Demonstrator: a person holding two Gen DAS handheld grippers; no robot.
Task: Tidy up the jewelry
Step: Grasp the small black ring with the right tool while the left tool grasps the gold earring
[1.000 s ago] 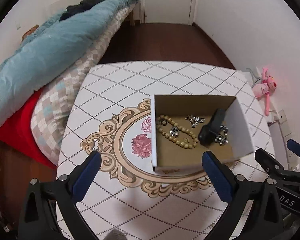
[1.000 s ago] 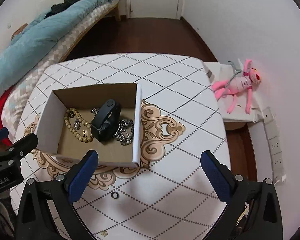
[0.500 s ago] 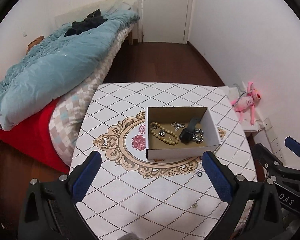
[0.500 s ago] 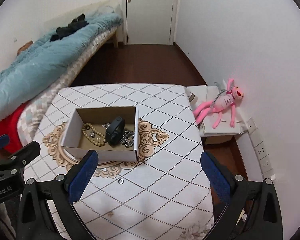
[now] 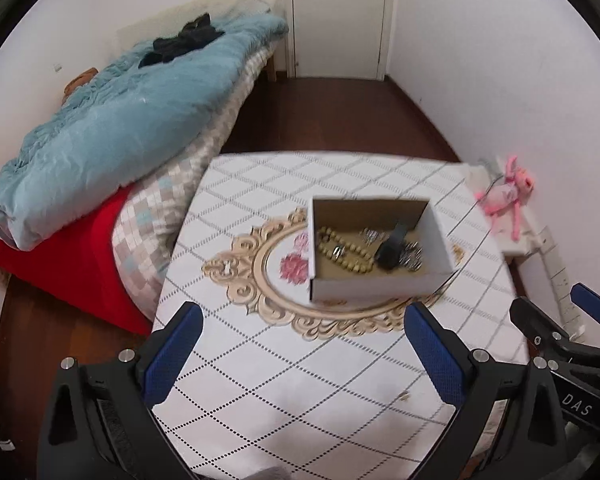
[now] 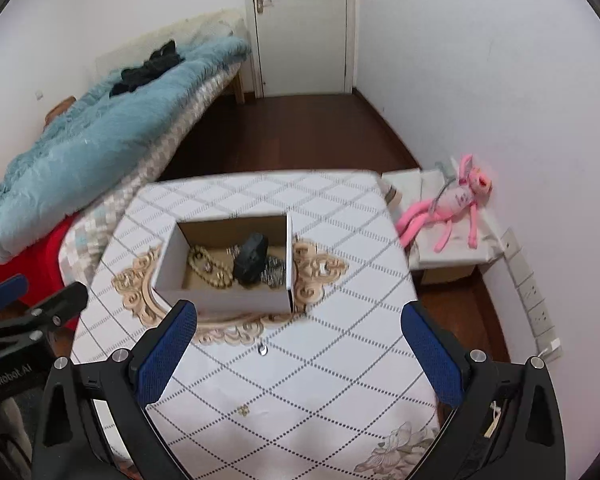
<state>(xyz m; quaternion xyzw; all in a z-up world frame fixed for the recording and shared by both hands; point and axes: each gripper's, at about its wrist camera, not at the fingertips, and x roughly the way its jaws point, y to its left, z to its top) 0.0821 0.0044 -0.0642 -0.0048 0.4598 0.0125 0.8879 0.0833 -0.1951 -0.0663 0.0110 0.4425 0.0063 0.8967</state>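
Left wrist view shows, at far left, one bed (image 5: 112, 152) under a blue duvet, then the left hand-held gripper (image 5: 302, 354) spread wide and holding nothing above the patterned tabletop (image 5: 300, 400). Further right stands one open cardboard box (image 5: 364, 290) holding one wooden bead bracelet (image 5: 340, 250), one black band (image 5: 392, 246) and a heap of silver chain (image 5: 414, 254). Right wrist view adds one small ring (image 6: 262, 349) lying loose on the tabletop just before the box, the right hand-held gripper (image 6: 300, 354) equally wide and empty, and one pink plush toy (image 6: 452, 204) at far right.
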